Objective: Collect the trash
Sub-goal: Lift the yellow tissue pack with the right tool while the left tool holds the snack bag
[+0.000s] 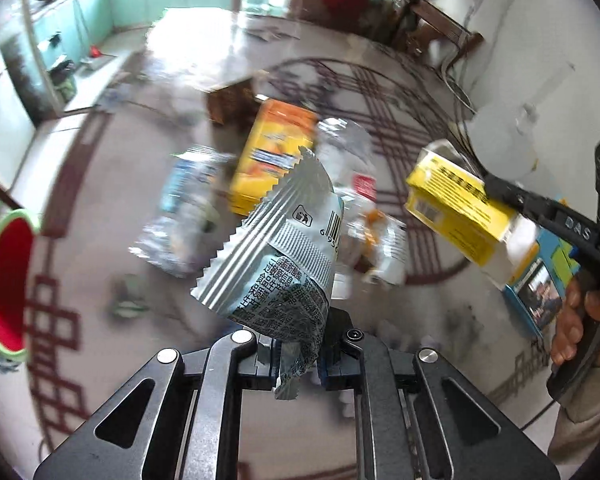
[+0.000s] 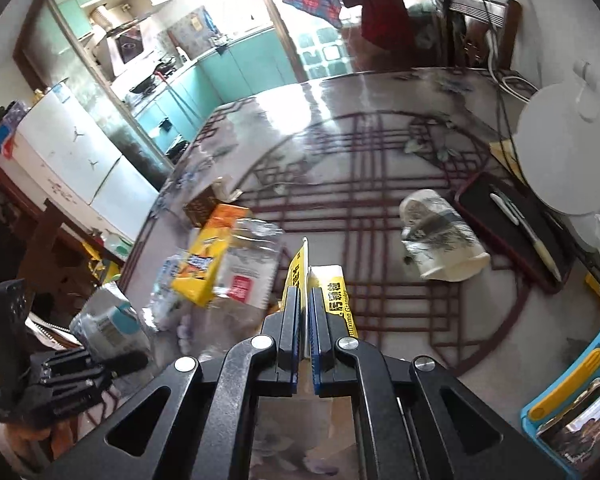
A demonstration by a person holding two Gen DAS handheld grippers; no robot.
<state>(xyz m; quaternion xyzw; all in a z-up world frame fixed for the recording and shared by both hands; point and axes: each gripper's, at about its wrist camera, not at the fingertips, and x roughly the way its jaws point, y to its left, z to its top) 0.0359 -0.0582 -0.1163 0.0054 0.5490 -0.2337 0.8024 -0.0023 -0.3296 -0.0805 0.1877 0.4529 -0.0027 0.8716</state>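
On the glossy patterned tabletop [image 2: 380, 168] lies a pile of crushed clear plastic bottles [image 1: 188, 216]. Above it, the right gripper [image 2: 305, 344] clenches a yellow cardboard box [image 1: 456, 208], long axis pointing away. The left gripper [image 1: 296, 356] pinches a silver foil wrapper [image 1: 276, 248], standing upright.

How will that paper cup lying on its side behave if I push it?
The paper cup lies on its side on the glossy table, so it will probably roll, curving because it tapers. It looks empty, so likely light and quick to skid. Its thin wall would probably crush under a hard squeeze.
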